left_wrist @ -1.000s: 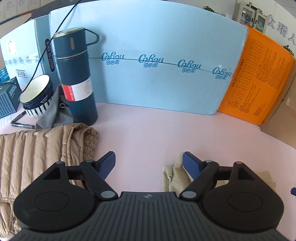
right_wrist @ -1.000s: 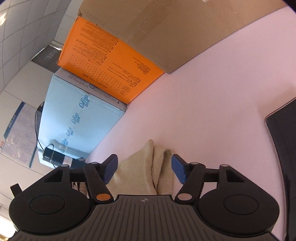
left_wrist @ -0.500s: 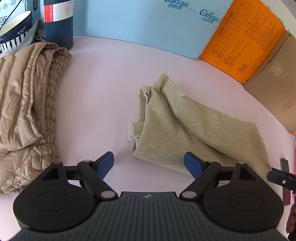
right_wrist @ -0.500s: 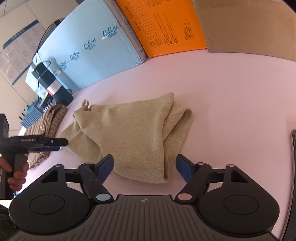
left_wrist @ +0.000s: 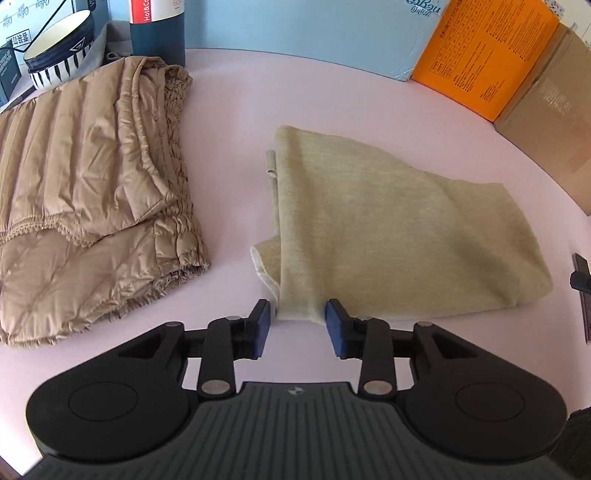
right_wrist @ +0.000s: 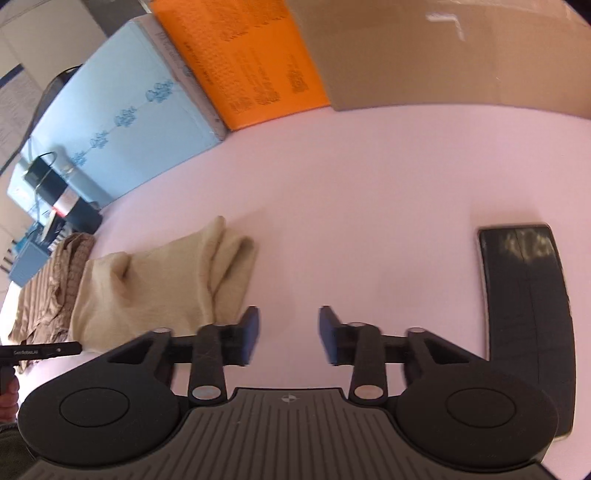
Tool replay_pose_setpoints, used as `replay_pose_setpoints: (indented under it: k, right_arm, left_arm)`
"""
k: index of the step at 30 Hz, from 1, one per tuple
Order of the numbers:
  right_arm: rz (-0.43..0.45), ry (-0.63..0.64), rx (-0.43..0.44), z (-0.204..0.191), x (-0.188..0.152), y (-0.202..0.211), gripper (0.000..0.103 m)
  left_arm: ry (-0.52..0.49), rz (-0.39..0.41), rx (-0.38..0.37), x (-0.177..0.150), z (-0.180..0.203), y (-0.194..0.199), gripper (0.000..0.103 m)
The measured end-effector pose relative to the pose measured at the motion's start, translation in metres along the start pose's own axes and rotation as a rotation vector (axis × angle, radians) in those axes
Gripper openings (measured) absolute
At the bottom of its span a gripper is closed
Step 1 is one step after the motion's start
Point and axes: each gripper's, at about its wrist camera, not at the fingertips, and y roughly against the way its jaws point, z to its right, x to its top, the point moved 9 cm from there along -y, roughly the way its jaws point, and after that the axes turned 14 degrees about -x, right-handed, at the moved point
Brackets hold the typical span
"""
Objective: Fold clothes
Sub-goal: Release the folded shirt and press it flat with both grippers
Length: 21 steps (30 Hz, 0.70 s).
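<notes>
Soft knit beige garment [left_wrist: 399,236] folded; quilted tan jacket [left_wrist: 85,184] rumpled beside

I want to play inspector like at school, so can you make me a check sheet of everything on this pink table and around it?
Surface: pink table top, bare between the things.
Job's things: beige knitted cloth garment, loosely folded; tan quilted puffy jacket, crumpled to its left, apart from it.
Clutter: dark blue flask with red-and-white label; white bowl with dark stripes; flat black slab on the right.
Grippers: left gripper open, its blue pads either side of the garment's near corner; right gripper open over bare table.
Cables: thin black cable behind the bowl.
Surroundings: light blue box, orange box, brown cardboard box along the back.
</notes>
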Motion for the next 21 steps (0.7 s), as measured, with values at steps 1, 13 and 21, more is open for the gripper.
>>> replay_pose_setpoints:
  k: [1,13,21]
  right_arm:
    - [0.040,0.062,0.025,-0.016,0.002,0.003,0.076]
    - [0.073,0.429,-0.044,-0.107,0.032,-0.076,0.024]
    - [0.037,0.456,-0.089,-0.097,0.031,-0.101,0.018]
  left_arm:
    - [-0.011,0.004,0.004,-0.003,0.001,0.001,0.046]
    - [-0.274,0.186,0.119,0.032,0.040,0.022,0.077]
    - [-0.472,0.044,0.164,0.022,0.060,-0.032,0.080]
